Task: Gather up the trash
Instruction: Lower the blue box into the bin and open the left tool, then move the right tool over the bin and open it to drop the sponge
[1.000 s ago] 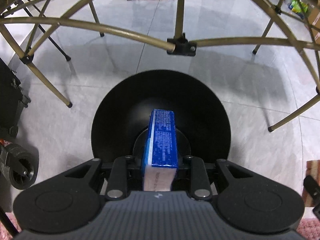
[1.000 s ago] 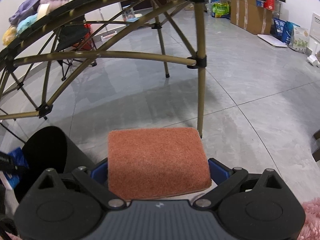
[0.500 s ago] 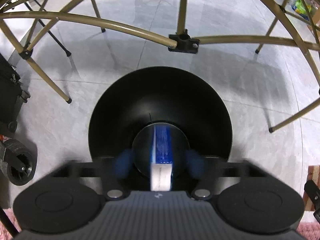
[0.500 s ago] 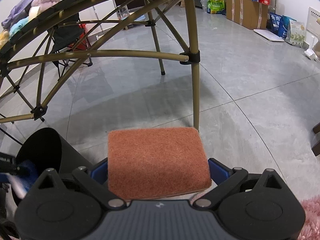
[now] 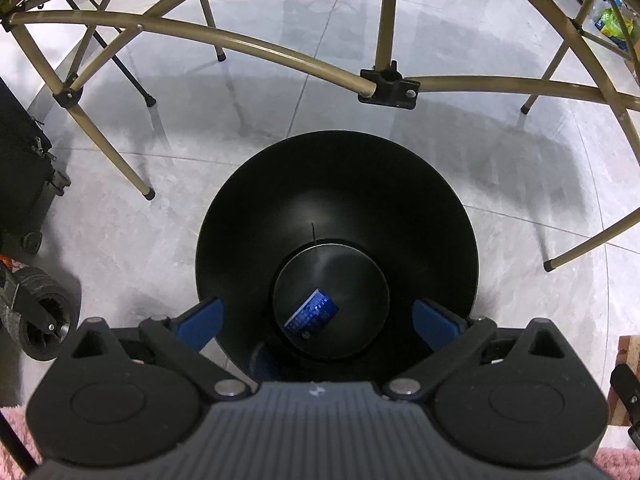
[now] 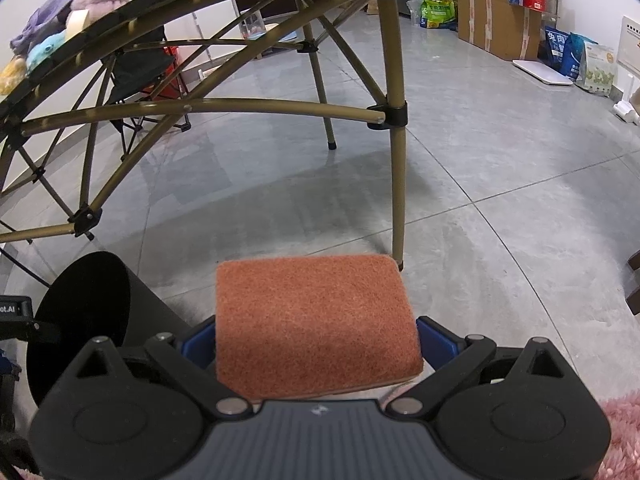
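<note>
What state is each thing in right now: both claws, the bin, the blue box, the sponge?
Left claw: jaws just opened wide, nothing between them, above the bin.
Blue box: released, lying tilted on the bin's bottom.
Black bin: upright on the floor, open-topped.
Right claw: shut on the sponge.
Orange sponge: held flat, clear of the bin.

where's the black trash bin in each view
Left wrist: the black trash bin fills the lower centre, seen from above, a blue box on its bottom.
Right wrist: the bin sits at the lower left edge, only its open mouth and side showing.
Shared landmark: the gold table frame.
</note>
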Motion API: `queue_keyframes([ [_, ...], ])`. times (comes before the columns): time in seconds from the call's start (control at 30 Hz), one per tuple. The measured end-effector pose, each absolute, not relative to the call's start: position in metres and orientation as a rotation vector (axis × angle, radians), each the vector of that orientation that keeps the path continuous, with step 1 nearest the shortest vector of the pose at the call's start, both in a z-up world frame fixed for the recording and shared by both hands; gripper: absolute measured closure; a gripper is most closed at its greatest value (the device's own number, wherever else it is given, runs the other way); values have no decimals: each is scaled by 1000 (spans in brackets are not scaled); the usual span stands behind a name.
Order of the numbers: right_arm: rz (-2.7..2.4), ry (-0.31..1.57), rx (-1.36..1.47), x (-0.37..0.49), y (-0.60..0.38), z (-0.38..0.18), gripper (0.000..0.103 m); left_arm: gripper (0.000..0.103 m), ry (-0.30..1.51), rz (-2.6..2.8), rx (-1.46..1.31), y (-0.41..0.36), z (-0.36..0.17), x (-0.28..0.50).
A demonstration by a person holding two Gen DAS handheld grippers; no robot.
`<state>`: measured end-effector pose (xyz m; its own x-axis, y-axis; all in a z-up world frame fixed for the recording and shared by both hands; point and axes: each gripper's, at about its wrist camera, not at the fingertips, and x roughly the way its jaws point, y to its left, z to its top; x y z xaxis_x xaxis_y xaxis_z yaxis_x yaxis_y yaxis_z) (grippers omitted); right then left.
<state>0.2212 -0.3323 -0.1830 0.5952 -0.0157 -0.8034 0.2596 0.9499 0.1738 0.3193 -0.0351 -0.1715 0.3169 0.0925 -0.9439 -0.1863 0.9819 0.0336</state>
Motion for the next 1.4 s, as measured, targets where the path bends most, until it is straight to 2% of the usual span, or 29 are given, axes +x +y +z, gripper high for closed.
queue_keyframes([
  [0.53,-102,926,235,220,-303,-173,3,0,1167,145,-98,-15,-152,296],
  [1.4,82,886,77,235,-199,-131,3,0,1057,186,-232,72,-124,255],
])
